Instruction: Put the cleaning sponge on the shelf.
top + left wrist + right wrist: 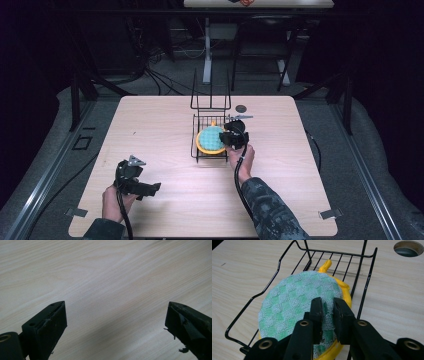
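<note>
A round green-and-white checked cloth pad lies on a yellow pad inside a black wire basket near the table's middle. My right gripper is shut on a pinched fold of the green pad at its near edge; in the high view it sits at the basket's right side. My left gripper is open over bare wood, its jaws wide apart with nothing between them; it is held low at the table's front left.
The light wooden table has a round cable hole just behind the basket, also in the right gripper view. The basket's tall wire back rises at its far end. Dark floor and cables surround the table.
</note>
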`<state>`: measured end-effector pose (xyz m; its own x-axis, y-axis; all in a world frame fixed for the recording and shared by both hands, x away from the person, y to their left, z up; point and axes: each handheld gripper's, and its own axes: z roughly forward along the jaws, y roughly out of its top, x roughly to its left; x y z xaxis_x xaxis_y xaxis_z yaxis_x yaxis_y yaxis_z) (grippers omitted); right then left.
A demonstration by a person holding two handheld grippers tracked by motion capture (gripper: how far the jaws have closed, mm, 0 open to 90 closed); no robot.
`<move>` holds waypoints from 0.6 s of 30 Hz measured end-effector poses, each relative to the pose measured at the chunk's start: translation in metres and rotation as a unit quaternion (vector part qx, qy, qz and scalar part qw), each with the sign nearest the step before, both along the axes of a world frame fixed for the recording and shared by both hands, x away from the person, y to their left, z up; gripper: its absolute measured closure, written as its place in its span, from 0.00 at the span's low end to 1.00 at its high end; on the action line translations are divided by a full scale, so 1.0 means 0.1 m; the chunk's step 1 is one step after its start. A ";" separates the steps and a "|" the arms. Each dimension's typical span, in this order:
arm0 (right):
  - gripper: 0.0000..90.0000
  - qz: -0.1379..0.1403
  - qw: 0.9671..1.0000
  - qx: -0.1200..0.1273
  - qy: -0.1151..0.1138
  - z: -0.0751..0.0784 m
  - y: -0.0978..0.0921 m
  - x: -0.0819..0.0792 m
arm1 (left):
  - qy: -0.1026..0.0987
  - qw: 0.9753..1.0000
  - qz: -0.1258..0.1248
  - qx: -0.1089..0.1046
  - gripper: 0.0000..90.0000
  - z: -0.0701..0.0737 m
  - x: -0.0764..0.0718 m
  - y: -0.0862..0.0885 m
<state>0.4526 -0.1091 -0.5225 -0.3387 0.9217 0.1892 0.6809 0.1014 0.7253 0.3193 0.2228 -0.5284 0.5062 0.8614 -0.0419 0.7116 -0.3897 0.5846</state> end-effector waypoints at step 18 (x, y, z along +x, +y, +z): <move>0.44 0.030 0.999 0.014 0.004 0.08 -0.05 -0.04 | 0.000 1.000 0.000 0.000 0.04 0.00 0.00 0.00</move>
<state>0.4490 -0.1144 -0.5143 -0.3911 0.8942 0.2180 0.6805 0.1214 0.7226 0.3194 0.2228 -0.5284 0.5062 0.8614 -0.0425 0.7117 -0.3894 0.5847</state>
